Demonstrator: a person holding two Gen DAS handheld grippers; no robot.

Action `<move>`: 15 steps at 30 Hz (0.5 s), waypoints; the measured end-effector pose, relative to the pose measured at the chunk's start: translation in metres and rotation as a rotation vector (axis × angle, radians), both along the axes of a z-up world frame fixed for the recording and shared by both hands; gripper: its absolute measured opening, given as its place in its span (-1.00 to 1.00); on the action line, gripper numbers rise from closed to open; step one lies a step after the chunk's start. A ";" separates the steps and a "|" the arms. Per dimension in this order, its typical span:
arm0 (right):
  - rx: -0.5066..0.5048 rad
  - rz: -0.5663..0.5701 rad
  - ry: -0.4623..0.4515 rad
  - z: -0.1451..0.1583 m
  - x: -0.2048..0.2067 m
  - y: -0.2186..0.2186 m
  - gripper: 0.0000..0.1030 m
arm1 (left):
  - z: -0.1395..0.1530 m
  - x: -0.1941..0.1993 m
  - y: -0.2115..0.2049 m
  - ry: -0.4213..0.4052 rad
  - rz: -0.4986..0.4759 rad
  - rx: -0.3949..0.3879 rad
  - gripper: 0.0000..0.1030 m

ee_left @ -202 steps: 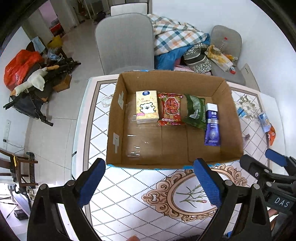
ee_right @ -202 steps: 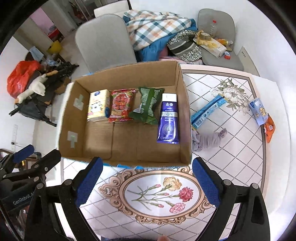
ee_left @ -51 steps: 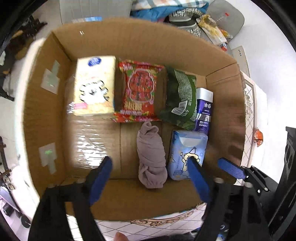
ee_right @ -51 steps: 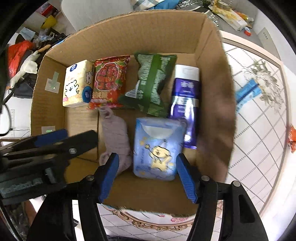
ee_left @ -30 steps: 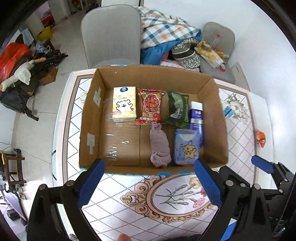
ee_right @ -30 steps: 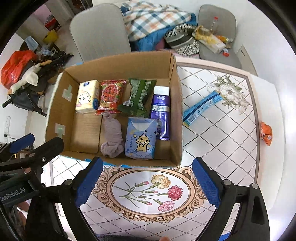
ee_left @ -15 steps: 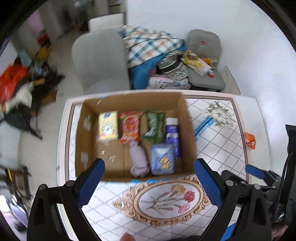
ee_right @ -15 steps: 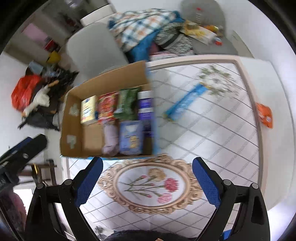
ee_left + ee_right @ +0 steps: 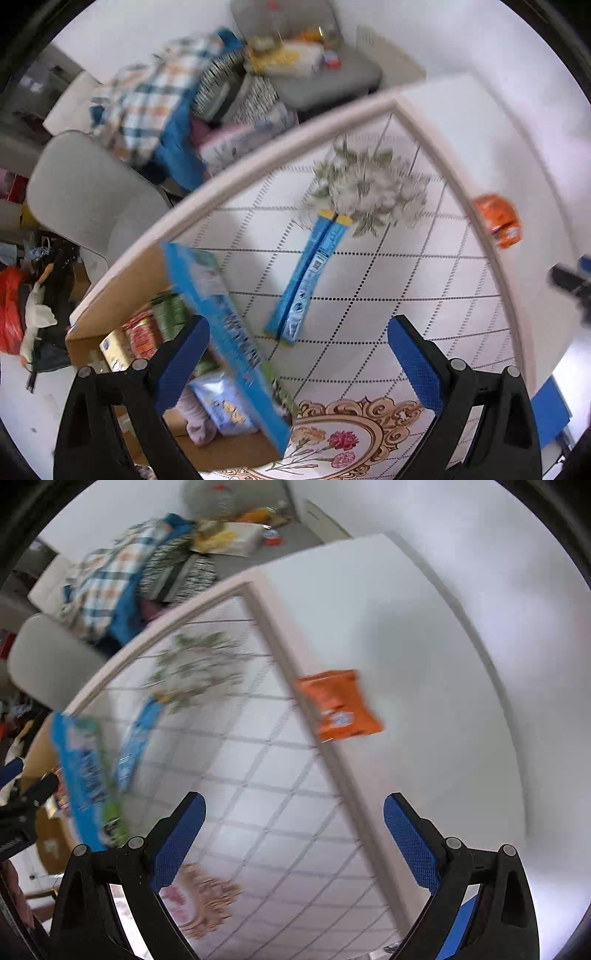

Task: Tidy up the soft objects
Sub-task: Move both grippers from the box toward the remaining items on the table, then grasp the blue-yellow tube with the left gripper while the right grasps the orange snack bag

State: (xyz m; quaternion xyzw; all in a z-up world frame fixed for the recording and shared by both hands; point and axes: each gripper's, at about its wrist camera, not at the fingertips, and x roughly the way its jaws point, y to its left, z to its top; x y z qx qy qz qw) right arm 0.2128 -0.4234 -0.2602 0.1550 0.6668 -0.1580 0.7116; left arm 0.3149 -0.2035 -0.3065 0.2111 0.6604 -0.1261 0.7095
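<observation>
A long blue packet (image 9: 310,273) lies on the patterned table, right of the cardboard box (image 9: 225,336), ahead of my open, empty left gripper (image 9: 295,365). The box holds a grey sock (image 9: 195,424), a blue tissue pack (image 9: 225,410) and snack packs (image 9: 144,332). An orange packet (image 9: 338,705) lies on the white table border, ahead of my open, empty right gripper (image 9: 293,834); it also shows in the left wrist view (image 9: 498,219). The blue packet (image 9: 138,738) and the box (image 9: 81,775) are blurred at the right wrist view's left.
Beyond the table's far edge (image 9: 258,162) stand grey chairs (image 9: 85,199) heaped with a plaid blanket (image 9: 147,96) and clutter. A white wall (image 9: 480,554) runs along the right. The right gripper's tip (image 9: 569,280) shows at the left view's right edge.
Both grippers have swung right, away from the box. The left view now centres on the blue packet, the right view on the orange packet. Both stay open.
</observation>
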 end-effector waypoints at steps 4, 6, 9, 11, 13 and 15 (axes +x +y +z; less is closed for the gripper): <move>0.019 -0.014 0.064 -0.036 0.018 -0.044 0.92 | -0.060 0.014 -0.018 0.142 -0.010 0.047 0.92; 0.025 -0.016 0.096 -0.053 0.026 -0.055 0.92 | -0.082 0.018 -0.025 0.185 -0.003 0.062 0.92; 0.037 0.004 0.143 -0.082 0.040 -0.064 0.92 | -0.114 0.025 -0.032 0.236 0.002 0.090 0.92; 0.045 0.018 0.163 -0.094 0.046 -0.066 0.92 | -0.128 0.028 -0.033 0.255 0.013 0.101 0.92; 0.051 0.030 0.192 -0.112 0.055 -0.069 0.92 | -0.138 0.032 -0.033 0.267 0.024 0.107 0.92; 0.058 0.037 0.218 -0.127 0.061 -0.072 0.92 | -0.146 0.034 -0.032 0.284 0.043 0.106 0.92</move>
